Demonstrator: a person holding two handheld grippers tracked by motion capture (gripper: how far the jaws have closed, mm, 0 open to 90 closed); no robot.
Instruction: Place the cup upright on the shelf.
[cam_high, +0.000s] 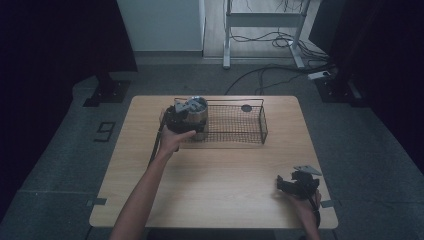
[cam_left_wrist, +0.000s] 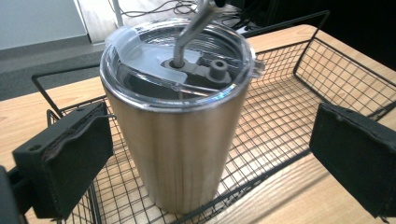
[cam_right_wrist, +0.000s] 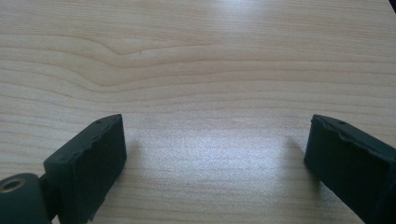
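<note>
The steel tumbler stands upright at the left end of the wire basket, straight ahead between the left tool's wide jaws, while the right tool, also wide, sits far off over bare worktop.

a black "9" stood on the grey floor, left of the table; no other text was legible.

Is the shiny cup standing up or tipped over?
Standing up. The cup sits on its base inside the wire basket, lid on top.
</note>
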